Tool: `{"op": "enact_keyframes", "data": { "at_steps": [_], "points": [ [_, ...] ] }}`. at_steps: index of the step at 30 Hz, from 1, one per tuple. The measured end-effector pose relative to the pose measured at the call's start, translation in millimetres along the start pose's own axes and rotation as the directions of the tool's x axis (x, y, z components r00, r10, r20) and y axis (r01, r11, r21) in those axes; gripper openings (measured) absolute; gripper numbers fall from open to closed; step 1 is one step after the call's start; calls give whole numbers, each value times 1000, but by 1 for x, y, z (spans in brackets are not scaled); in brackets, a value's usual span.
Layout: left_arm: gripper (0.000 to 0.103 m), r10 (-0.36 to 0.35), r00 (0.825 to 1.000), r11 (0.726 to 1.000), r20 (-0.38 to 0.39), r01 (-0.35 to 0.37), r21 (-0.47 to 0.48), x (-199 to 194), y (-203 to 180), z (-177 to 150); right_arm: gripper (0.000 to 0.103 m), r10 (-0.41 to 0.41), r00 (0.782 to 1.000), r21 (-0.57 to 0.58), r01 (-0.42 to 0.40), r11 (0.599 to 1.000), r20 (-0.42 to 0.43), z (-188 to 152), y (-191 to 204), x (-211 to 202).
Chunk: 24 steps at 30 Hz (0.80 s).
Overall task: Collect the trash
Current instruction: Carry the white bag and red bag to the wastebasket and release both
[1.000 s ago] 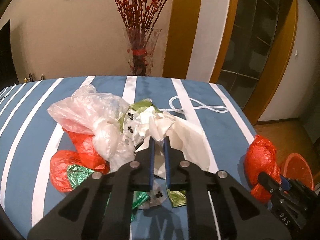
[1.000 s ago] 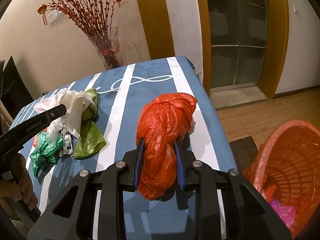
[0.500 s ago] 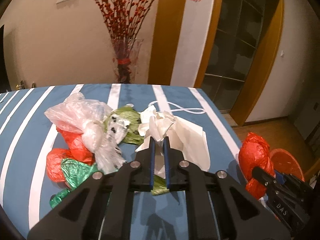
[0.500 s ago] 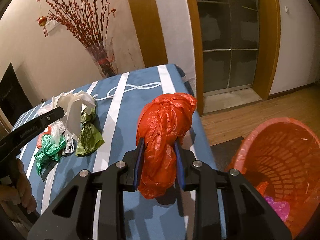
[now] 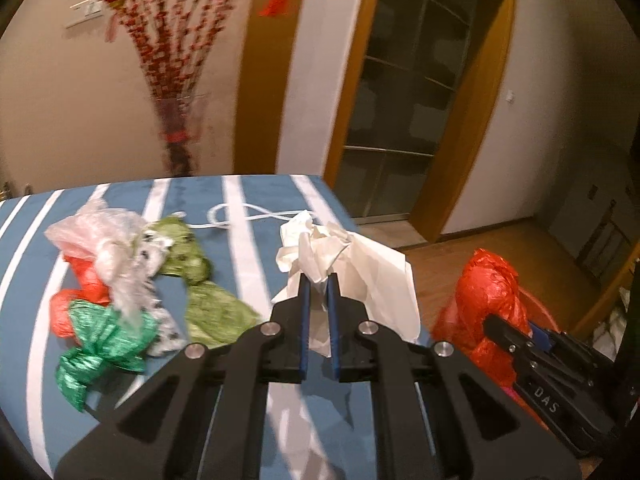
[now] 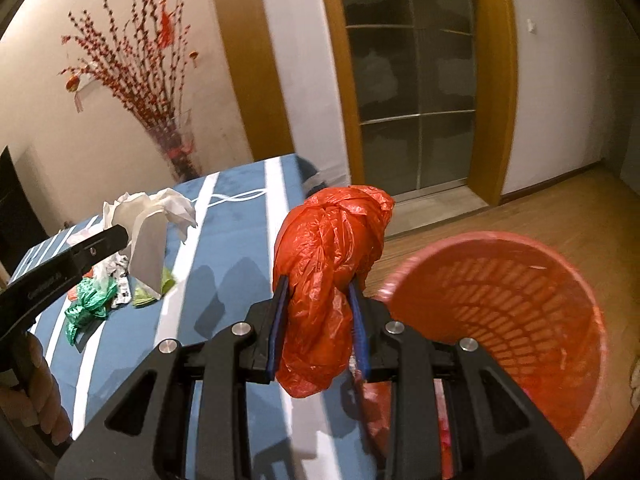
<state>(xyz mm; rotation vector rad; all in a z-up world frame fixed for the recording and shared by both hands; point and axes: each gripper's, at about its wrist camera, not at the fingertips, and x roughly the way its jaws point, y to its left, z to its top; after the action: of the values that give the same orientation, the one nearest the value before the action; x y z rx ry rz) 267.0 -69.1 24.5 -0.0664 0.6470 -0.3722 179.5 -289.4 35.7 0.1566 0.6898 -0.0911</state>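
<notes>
My left gripper is shut on a crumpled white bag and holds it above the blue striped table. It also shows in the right wrist view. My right gripper is shut on a red plastic bag and holds it at the table's right edge, beside the red mesh basket on the floor. The red bag also shows in the left wrist view. Green, olive, clear and red bags lie in a pile on the table's left part.
A glass vase with red branches stands at the table's far edge. A white cord lies on the table behind the pile. A wooden door frame and wooden floor are to the right. The basket holds some trash.
Both grippers have lifted and moved right with their bags. The white bag has come off the pile. The red bag is now close to the basket's rim.
</notes>
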Motion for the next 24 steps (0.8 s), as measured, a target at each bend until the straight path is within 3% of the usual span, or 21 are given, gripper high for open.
{"op": "enact_keyframes", "data": {
  "at_steps": [14, 24],
  "points": [
    [10, -156, 987, 983, -34, 159, 89, 1, -92, -16, 28, -124, 992, 122, 119, 985, 35, -14, -72, -42],
    [10, -222, 972, 964, -82, 231, 131, 17, -140, -29, 28, -177, 984, 181, 170, 969, 26, -25, -111, -52]
  ]
}}
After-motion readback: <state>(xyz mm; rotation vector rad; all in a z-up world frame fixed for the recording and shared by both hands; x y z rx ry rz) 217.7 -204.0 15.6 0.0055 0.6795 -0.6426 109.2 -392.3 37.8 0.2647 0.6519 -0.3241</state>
